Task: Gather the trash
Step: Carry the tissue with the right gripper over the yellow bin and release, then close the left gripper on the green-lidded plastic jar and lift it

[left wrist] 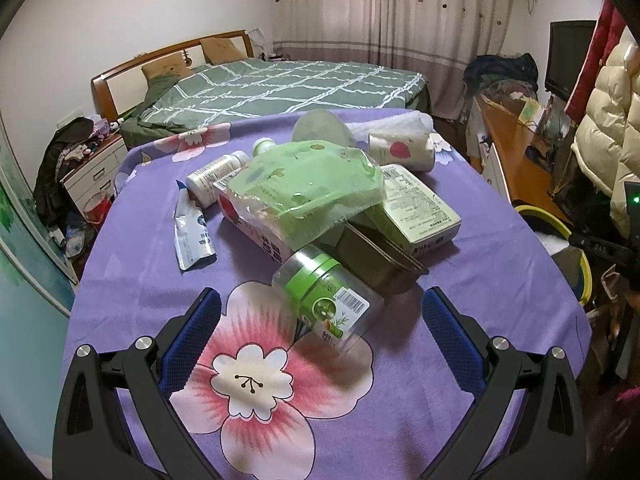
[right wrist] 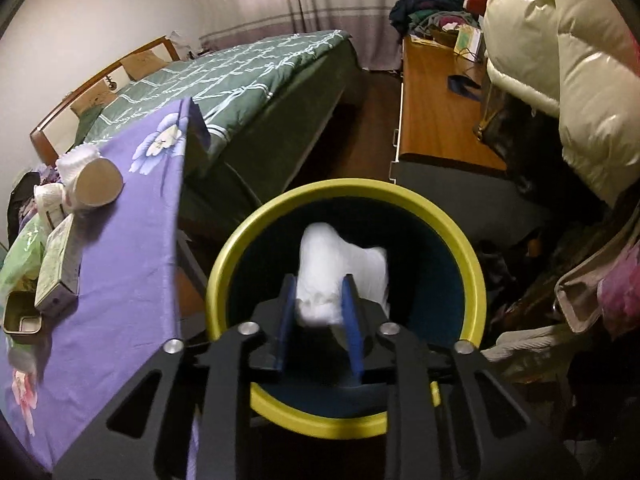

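- Currently, right tool [right wrist: 319, 293]: over the yellow-rimmed bin [right wrist: 460, 236], white crumpled tissue [right wrist: 340, 264] between its blue pads; jaws narrowly parted, contact with the pads not discernible.
- Left tool [left wrist: 320, 308]: spread wide, nothing gripped, above the purple floral table [left wrist: 500, 280].
- Clear jar with green label [left wrist: 324, 300]: on its side, between and just beyond the left tool's fingertips.
- Green pouch [left wrist: 312, 188], cartons and bottles: piled behind the jar.
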Motion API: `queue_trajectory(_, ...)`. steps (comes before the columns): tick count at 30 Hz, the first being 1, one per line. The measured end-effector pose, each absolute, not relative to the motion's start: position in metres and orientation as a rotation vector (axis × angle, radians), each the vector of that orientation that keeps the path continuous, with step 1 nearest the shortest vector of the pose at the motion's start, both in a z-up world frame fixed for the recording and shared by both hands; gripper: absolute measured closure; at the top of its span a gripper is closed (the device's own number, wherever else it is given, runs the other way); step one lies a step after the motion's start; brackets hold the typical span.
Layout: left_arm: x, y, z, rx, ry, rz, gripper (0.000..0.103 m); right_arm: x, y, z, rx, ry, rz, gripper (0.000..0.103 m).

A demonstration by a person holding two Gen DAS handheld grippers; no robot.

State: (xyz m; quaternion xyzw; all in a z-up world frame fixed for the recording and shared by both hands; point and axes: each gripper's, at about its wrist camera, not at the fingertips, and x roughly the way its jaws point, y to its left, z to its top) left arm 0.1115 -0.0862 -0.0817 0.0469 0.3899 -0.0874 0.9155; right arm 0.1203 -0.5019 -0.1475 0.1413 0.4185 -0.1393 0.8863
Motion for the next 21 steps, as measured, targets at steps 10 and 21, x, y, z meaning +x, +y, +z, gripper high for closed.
queue_trajectory(10, 0.139, -0.077, -0.101, 0.146, 0.829, -0.305, 0.004, 0.123, -0.484, -0.139, 0.277, 0.855, -0.259, 0.069)
queue_trajectory(21, 0.166, -0.085, -0.121, 0.201, 0.865, -0.493, 0.004, 0.131, -0.473, -0.141, 0.281, 0.870, -0.224, 0.069)
